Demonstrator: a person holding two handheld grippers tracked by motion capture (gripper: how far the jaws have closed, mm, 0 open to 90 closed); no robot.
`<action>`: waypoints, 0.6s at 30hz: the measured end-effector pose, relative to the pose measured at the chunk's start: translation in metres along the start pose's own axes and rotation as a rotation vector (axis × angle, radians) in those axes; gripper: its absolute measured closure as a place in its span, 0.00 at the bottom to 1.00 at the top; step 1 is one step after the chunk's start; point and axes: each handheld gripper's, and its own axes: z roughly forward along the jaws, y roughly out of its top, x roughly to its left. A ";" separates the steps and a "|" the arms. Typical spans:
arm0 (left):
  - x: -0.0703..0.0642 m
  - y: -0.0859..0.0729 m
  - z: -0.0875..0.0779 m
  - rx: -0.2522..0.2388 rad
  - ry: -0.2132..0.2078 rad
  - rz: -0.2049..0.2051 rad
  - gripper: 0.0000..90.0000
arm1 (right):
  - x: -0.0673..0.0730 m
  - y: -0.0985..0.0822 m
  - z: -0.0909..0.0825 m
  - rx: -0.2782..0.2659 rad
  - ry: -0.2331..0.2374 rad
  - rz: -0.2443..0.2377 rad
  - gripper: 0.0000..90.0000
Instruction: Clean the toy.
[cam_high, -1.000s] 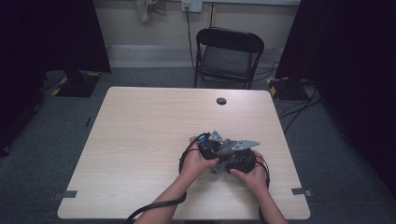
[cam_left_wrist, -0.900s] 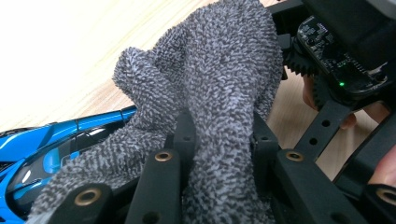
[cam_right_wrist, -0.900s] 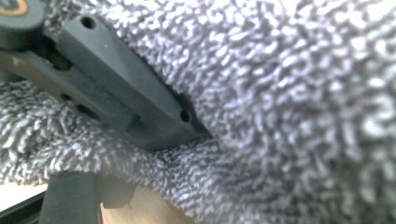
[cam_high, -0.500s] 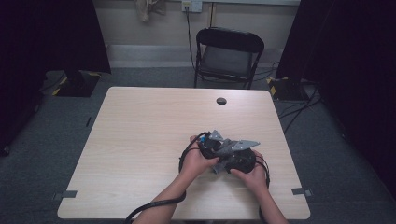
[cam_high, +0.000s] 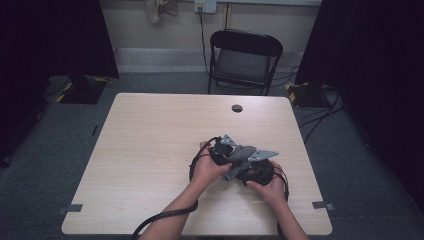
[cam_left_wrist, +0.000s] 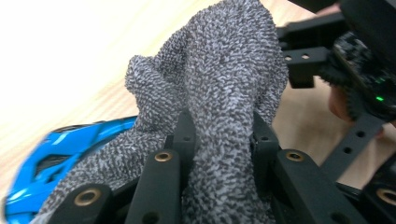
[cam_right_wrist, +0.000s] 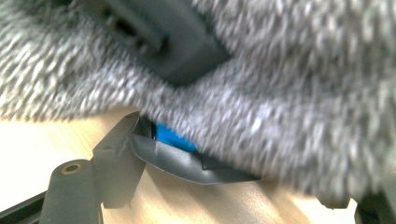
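My left gripper (cam_left_wrist: 224, 135) is shut on a grey knitted cloth (cam_left_wrist: 224, 84), which bunches up between its two black jaws. Under the cloth lies a shiny blue object (cam_left_wrist: 60, 154). In the high view both hands hold the grippers tight together near the table's front right, left gripper (cam_high: 226, 150) against right gripper (cam_high: 252, 169), with the cloth (cam_high: 242, 154) draped between them. My right gripper (cam_right_wrist: 243, 182) has its jaws wide apart around the blue object (cam_right_wrist: 175, 136). One of its fingers (cam_right_wrist: 116, 154) touches the object's black edge, and the cloth (cam_right_wrist: 289, 107) hides the other side.
The light wooden table (cam_high: 150, 140) carries a small black round disc (cam_high: 237, 108) near its far edge. A black folding chair (cam_high: 245, 55) stands behind the table. Cables trail from both grippers off the front edge.
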 end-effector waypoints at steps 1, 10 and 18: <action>0.002 0.000 -0.001 -0.001 0.006 -0.001 0.79 | 0.000 0.000 0.000 0.000 0.000 0.000 0.27; 0.016 0.003 -0.003 -0.003 0.048 -0.012 0.79 | 0.000 0.000 0.000 -0.001 0.003 -0.001 0.27; 0.024 0.002 -0.003 -0.011 0.076 -0.034 0.79 | 0.000 0.000 0.000 -0.001 0.002 -0.003 0.27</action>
